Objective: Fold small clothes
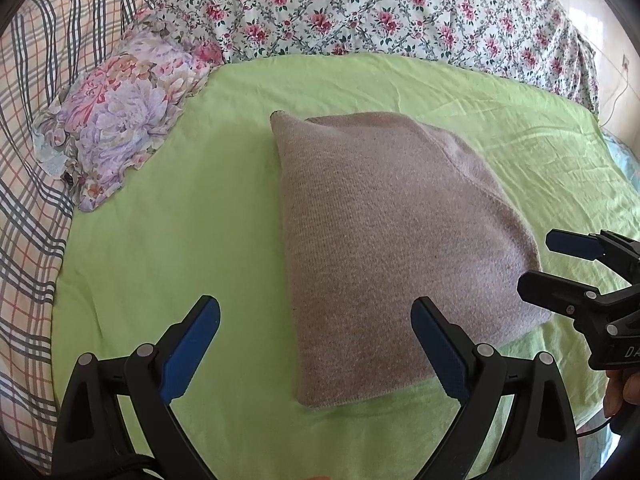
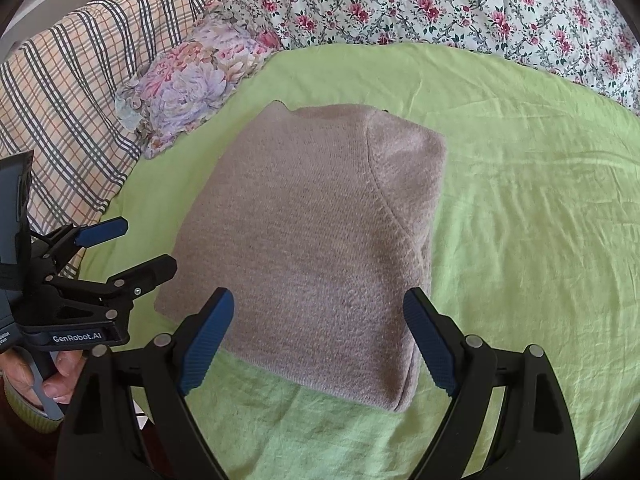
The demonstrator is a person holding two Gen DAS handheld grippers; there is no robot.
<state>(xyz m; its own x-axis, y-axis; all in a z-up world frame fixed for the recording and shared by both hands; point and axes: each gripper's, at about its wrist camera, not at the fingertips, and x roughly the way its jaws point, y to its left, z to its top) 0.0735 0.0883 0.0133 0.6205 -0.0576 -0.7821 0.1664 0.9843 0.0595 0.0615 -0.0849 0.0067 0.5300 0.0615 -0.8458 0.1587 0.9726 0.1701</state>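
A taupe knitted garment (image 1: pixel 392 248) lies folded into a thick rectangle on the green sheet (image 1: pixel 200 240); it also shows in the right wrist view (image 2: pixel 312 240). My left gripper (image 1: pixel 316 312) is open and empty, hovering over the garment's near left edge. My right gripper (image 2: pixel 318 304) is open and empty above the garment's near edge. The right gripper shows at the right edge of the left wrist view (image 1: pixel 540 264), beside the garment's right side. The left gripper shows at the left of the right wrist view (image 2: pixel 144 244), beside the garment's left corner.
A floral pillow (image 1: pixel 120 112) lies at the sheet's far left, also in the right wrist view (image 2: pixel 188 76). A plaid blanket (image 1: pixel 28 160) lies on the left and a flowered quilt (image 1: pixel 360 8) along the back. The green sheet (image 2: pixel 520 220) spreads right of the garment.
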